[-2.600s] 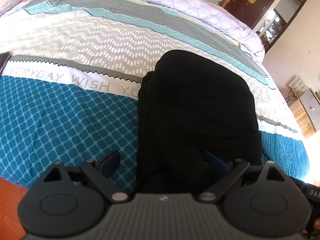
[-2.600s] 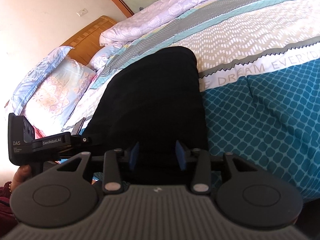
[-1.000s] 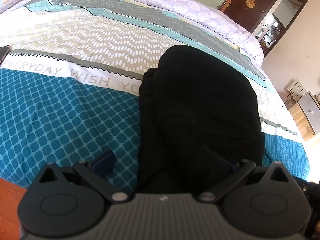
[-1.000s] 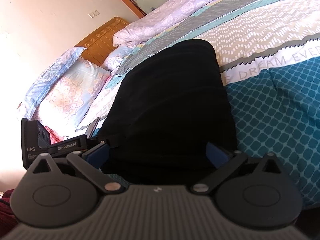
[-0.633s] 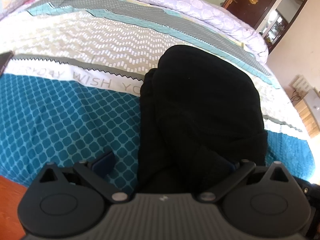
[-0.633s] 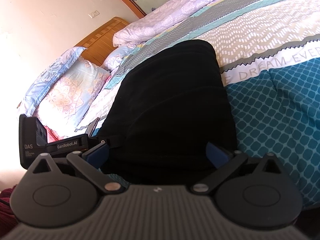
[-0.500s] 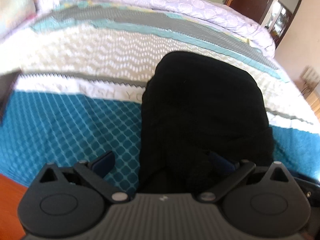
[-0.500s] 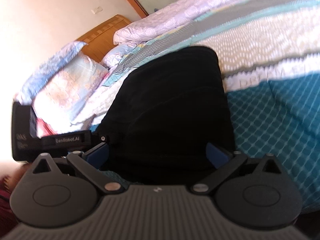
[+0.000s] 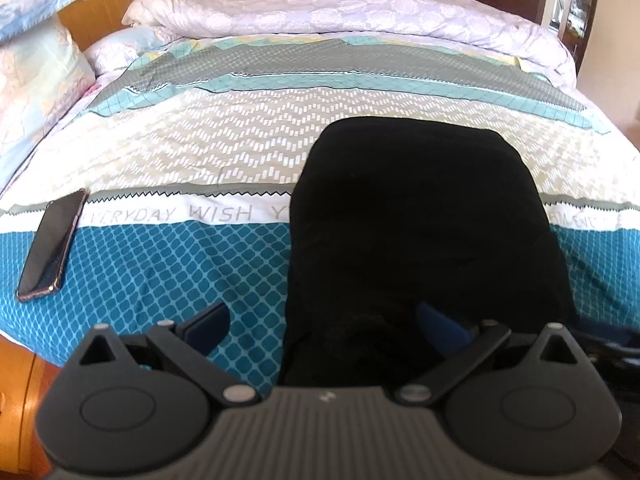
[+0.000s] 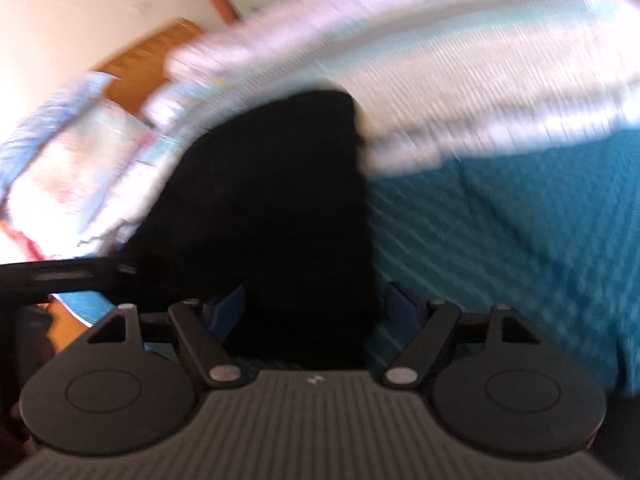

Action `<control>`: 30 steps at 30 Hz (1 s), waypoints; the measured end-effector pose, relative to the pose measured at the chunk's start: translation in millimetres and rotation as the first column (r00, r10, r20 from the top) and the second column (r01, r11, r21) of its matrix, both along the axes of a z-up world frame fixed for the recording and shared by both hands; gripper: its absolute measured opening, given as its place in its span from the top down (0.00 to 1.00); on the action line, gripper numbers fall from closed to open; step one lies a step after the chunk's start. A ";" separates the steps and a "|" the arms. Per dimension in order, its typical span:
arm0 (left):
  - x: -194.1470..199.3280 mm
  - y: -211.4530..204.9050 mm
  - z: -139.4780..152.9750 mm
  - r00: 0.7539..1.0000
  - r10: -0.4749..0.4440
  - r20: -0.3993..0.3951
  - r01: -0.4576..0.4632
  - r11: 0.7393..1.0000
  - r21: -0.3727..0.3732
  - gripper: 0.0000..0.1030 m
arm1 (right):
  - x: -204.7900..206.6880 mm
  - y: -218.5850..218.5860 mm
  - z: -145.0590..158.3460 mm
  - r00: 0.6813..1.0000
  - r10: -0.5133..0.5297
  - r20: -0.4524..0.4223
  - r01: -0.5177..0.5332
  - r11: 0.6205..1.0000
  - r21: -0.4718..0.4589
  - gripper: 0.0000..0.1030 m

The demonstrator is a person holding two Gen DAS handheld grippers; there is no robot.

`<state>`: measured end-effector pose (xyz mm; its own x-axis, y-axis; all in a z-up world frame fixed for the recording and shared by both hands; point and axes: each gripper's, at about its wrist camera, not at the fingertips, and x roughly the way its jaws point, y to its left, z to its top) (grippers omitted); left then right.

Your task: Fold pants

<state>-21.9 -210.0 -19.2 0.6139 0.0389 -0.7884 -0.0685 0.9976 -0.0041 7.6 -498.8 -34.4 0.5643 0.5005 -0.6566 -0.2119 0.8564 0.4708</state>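
Note:
The black pants point(image 9: 420, 220) lie folded into a compact bundle on the patterned bedspread point(image 9: 180, 264), near the bed's front edge. My left gripper point(image 9: 324, 324) hovers over the bundle's near left corner, open wide; one of its fingertips point(image 9: 208, 320) is over the teal cloth and the other over the pants. In the blurred right wrist view the pants point(image 10: 272, 200) run away from my right gripper point(image 10: 316, 308). Its jaws are closing with the bundle's near end between them, and the pads do not press on the cloth.
A dark phone point(image 9: 52, 244) lies on the bedspread at the left. A rolled lilac duvet point(image 9: 340, 16) spans the far side, with pillows point(image 9: 36, 76) and a wooden headboard point(image 9: 108, 0) at the far left. The bed's wooden edge point(image 9: 24, 380) shows at the lower left.
The left view has lifted and swung to face the bed squarely, bringing the phone into sight. The right gripper's jaws have narrowed around the pants' end, and its view is smeared by motion.

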 end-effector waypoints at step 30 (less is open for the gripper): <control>-8.7 34.9 5.8 0.997 -0.033 0.071 0.046 0.982 -0.181 0.00 | -3.1 -0.5 6.0 0.999 0.018 0.028 -0.018 1.000 -0.013 0.19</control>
